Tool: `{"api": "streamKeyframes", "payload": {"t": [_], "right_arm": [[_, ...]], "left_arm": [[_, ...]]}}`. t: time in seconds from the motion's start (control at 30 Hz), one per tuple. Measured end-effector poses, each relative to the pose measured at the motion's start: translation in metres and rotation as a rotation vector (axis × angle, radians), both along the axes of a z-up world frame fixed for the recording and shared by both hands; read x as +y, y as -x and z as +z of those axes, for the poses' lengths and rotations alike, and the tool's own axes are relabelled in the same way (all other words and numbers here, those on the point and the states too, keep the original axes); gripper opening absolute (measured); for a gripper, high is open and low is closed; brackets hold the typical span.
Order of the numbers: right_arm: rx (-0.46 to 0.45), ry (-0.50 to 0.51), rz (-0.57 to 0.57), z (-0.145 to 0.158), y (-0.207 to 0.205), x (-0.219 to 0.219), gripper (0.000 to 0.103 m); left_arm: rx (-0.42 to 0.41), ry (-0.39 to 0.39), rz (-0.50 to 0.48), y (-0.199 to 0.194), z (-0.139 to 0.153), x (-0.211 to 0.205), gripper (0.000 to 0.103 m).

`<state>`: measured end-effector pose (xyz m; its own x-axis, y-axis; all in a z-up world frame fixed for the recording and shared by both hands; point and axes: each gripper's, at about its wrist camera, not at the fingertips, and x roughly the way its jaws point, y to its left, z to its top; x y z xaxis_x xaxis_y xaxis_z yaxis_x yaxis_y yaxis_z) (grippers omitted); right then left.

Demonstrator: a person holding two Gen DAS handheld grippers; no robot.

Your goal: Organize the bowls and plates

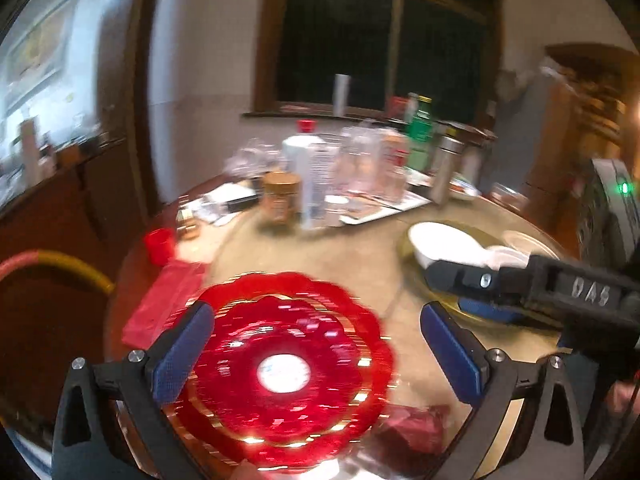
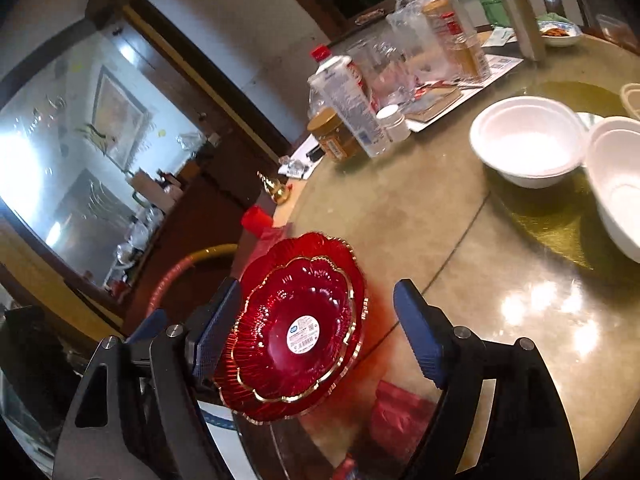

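Right now your left gripper (image 1: 316,344) hangs spread wide over the stacked red plates (image 1: 288,364), which sit at the table's (image 1: 360,256) near edge, around 6 o'clock. Your right gripper (image 2: 320,336) is spread too, its blue pads either side of the same red plates (image 2: 296,336) without pinching them. Toward 2 o'clock a white bowl (image 2: 528,140) rests on the table, and a second white bowl (image 2: 618,184) overlaps its right rim. Bottles (image 2: 344,100) crowd the far side near 12 o'clock.
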<state>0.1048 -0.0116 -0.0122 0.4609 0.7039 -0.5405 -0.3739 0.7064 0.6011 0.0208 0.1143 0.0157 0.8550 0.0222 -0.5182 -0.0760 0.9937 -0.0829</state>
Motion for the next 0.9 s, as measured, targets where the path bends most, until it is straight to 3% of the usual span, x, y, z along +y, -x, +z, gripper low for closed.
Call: {"api": "streamKeyframes", "payload": {"t": [0.2, 0.4, 0.57, 0.7, 0.9], "right_arm": [[0.003, -0.014, -0.118, 0.014, 0.011, -0.074, 0.080], [0.144, -0.125, -0.299, -0.006, 0.009, -0.170, 0.081], [0.265, -0.244, -0.408, -0.033, 0.008, -0.223, 0.080], [0.309, -0.287, -0.455, -0.047, 0.007, -0.243, 0.080], [0.314, -0.323, -0.491, -0.048, 0.006, -0.255, 0.080]], "left_arm": [[0.011, 0.005, -0.141, -0.023, 0.000, -0.043, 0.103], [0.124, 0.072, -0.220, -0.061, 0.002, -0.080, 0.103], [0.228, 0.116, -0.263, -0.087, -0.008, -0.112, 0.103], [0.299, 0.178, -0.288, -0.108, -0.019, -0.134, 0.103], [0.295, 0.189, -0.259, -0.115, -0.017, -0.134, 0.103]]}}
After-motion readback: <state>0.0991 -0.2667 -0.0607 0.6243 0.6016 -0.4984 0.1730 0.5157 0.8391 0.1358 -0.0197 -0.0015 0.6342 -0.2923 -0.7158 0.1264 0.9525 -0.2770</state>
